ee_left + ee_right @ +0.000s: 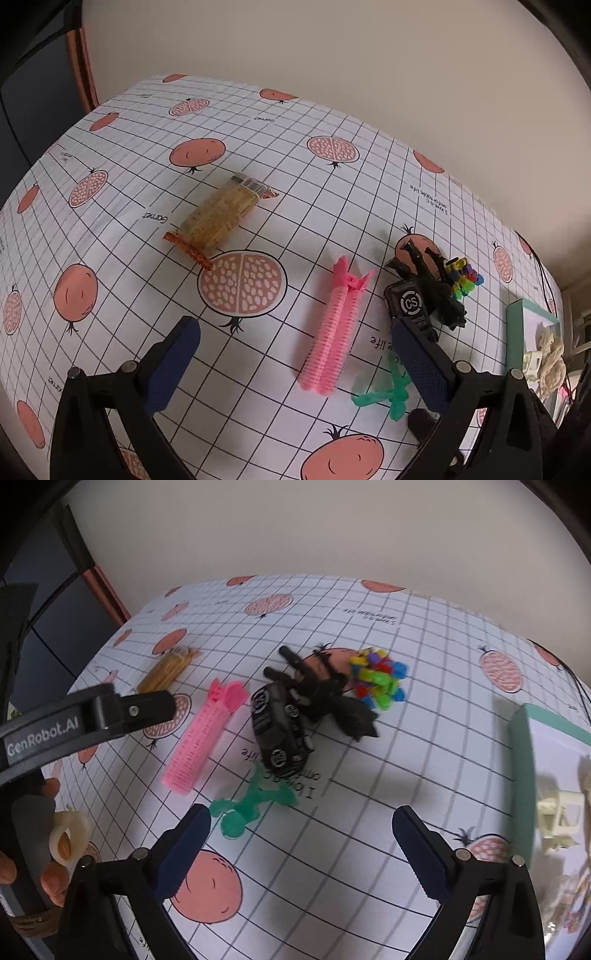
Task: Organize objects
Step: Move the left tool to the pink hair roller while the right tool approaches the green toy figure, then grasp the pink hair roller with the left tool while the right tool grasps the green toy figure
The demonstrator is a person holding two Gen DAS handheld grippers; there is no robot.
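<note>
One pink hair roller [332, 332] lies at the lower middle of the left wrist view, its long axis running from lower left to upper right, with the clip-like flared end toward the top of the frame; in the right wrist view the same roller [201, 738] sits left of centre on a similar slant. One snack packet [221, 218] lies in the upper middle of the left view, long axis also running lower left to upper right, a barcode at its far end and a red crimped seal at its near end. One black toy car [279, 727] sits mid-frame in the right view, long axis near vertical, round "CS" badges on it, touching a tangle of black plastic pieces [325, 686] just above it. One cluster of multicoloured small pieces [380, 679] lies to the right of that tangle. One green translucent clip [245, 808] lies just below the car. One teal-rimmed tray [522, 775] stands at the right edge, holding cream-coloured items. The surface [110, 240] wears a grid cloth printed with pomegranates and the words "Garnet" and "life". The left gripper [295, 354] has its jaws spread wide with nothing between them; the right gripper [301, 838] is likewise wide apart and empty. At the left of the right view a black arm reads "GenRobot.AI" [42, 738], with a hand [48, 849] below it.
</note>
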